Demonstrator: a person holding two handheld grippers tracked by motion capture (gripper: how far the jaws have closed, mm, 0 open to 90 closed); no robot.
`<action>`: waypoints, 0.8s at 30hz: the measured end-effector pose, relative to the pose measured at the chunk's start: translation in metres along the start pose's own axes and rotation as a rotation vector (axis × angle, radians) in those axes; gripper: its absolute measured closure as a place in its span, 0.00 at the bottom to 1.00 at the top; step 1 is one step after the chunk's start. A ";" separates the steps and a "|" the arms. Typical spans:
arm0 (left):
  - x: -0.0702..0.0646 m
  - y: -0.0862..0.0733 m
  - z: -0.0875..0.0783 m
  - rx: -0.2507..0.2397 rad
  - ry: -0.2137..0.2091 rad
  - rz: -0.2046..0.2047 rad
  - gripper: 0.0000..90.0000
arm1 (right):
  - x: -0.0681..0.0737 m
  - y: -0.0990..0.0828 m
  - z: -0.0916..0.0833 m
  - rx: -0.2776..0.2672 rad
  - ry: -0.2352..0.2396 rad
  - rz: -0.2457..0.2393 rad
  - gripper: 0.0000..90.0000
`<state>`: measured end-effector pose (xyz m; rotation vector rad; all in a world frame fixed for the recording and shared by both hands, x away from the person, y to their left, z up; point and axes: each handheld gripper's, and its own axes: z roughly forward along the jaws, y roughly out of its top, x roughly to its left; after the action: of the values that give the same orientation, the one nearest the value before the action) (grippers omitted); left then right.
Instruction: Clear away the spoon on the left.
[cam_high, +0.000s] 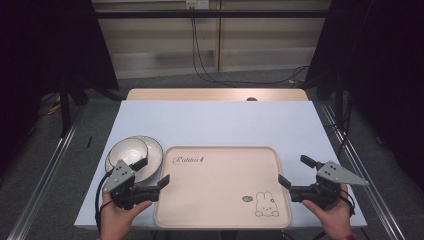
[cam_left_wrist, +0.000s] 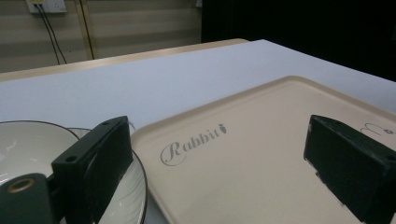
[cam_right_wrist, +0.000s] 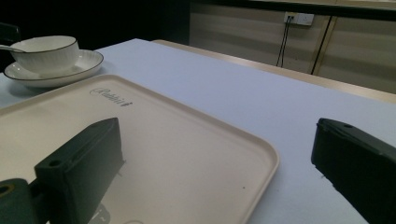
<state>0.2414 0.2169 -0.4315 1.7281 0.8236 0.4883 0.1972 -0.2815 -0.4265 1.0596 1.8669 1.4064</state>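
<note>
Your left gripper (cam_high: 154, 173) and right gripper (cam_high: 293, 171), wide open and empty, flank the tray (cam_high: 220, 220); next, likely the bowl (cam_high: 129, 151) at the table's near-left corner.

A pale blue-grey rectangular tabletop (cam_high: 215, 122) with a light wooden far edge stands on grey floor (cam_high: 165, 82); black cables (cam_high: 200, 65) hang down the beige panelled wall (cam_high: 160, 40), dark curtains (cam_high: 45, 45) flanking

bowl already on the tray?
No. The bowl sits on its plate on the table, left of the tray.
</note>
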 end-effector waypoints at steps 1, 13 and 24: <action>0.000 0.000 0.000 -0.002 0.009 -0.006 0.09 | 0.001 0.000 0.001 -0.003 -0.001 -0.009 0.02; 0.003 -0.001 -0.007 0.009 0.037 -0.005 0.09 | 0.005 -0.002 0.008 0.028 0.013 -0.041 0.02; 0.007 -0.001 -0.015 0.005 0.069 -0.018 0.09 | 0.003 -0.002 0.014 0.033 0.023 -0.036 0.01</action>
<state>0.2360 0.2319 -0.4282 1.7148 0.8887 0.5367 0.2061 -0.2724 -0.4322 1.0248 1.9225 1.3777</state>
